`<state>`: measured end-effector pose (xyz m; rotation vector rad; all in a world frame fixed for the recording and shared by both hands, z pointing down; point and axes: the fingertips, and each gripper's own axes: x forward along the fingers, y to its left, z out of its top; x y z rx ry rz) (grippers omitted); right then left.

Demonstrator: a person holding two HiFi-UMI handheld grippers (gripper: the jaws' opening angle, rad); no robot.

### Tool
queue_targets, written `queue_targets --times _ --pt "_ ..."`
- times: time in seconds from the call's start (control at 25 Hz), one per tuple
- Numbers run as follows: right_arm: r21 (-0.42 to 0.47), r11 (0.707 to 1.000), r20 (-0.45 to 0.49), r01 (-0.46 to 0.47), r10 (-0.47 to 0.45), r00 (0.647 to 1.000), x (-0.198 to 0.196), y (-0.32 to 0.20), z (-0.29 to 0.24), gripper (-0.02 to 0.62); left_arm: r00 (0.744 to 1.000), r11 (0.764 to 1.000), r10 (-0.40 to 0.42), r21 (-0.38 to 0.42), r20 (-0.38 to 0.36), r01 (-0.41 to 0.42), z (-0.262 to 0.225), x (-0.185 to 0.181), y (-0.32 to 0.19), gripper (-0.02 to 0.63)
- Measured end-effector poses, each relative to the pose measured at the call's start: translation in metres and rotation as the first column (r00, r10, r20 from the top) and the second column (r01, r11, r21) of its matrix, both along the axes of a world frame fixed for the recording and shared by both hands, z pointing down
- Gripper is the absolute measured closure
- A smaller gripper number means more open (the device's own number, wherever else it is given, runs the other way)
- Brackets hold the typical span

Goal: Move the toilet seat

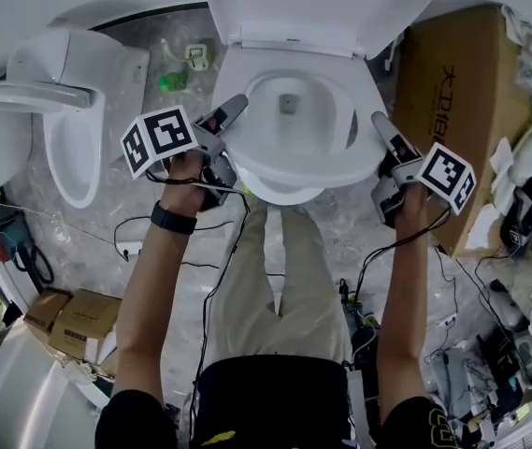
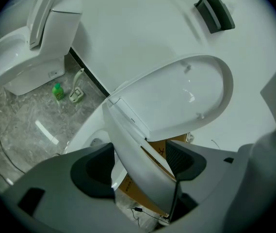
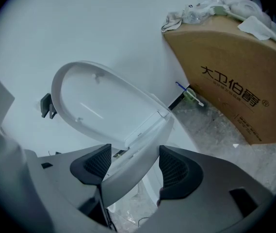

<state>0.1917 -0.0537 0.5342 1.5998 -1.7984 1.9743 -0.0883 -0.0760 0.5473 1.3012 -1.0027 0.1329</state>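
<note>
The white toilet (image 1: 284, 193) stands in front of me with its lid (image 1: 312, 3) upright against the wall. The toilet seat (image 1: 298, 168) is tilted up off the bowl. My left gripper (image 1: 233, 112) grips its left rim and my right gripper (image 1: 382, 131) its right rim. In the left gripper view the seat's edge (image 2: 138, 159) runs slantwise between the two pads, the left gripper (image 2: 140, 163) shut on it, with cardboard showing under it. In the right gripper view the seat (image 3: 128, 171) likewise fills the gap of the right gripper (image 3: 130, 168).
A second toilet (image 1: 69, 110) stands at the left. A large cardboard box (image 1: 452, 92) is close on the right, with rags piled beyond it. A green bottle (image 1: 174, 80) lies by the wall. Cables and small boxes (image 1: 69, 321) litter the marble floor around my legs.
</note>
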Motion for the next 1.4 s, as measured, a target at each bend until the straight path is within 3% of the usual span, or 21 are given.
queue_targets --times 0.32,0.72,0.92,1.12,1.4 --pt "0.041 0.999 0.053 -0.030 0.028 0.998 0.000 -0.016 -0.012 0.255 0.998 0.999 -0.051 -0.019 -0.043 0.050 -0.007 0.000 -0.015 0.261" --pt "0.107 0.978 0.198 -0.177 0.154 0.968 0.008 -0.036 -0.028 0.239 0.969 0.982 -0.182 0.015 -0.165 0.187 -0.022 -0.002 -0.042 0.233" --pt "0.137 0.948 0.280 -0.286 0.240 0.930 0.013 -0.041 -0.032 0.247 0.936 0.961 -0.264 0.023 -0.233 0.277 -0.028 -0.006 -0.051 0.233" --pt "0.163 0.916 0.349 -0.367 0.295 0.890 0.022 -0.047 -0.035 0.255 0.873 0.927 -0.341 0.033 -0.348 0.375 -0.038 -0.004 -0.064 0.230" --pt "0.183 0.891 0.410 -0.416 0.316 0.856 0.025 -0.057 -0.037 0.262 0.838 0.901 -0.378 0.051 -0.394 0.431 -0.045 -0.004 -0.081 0.218"
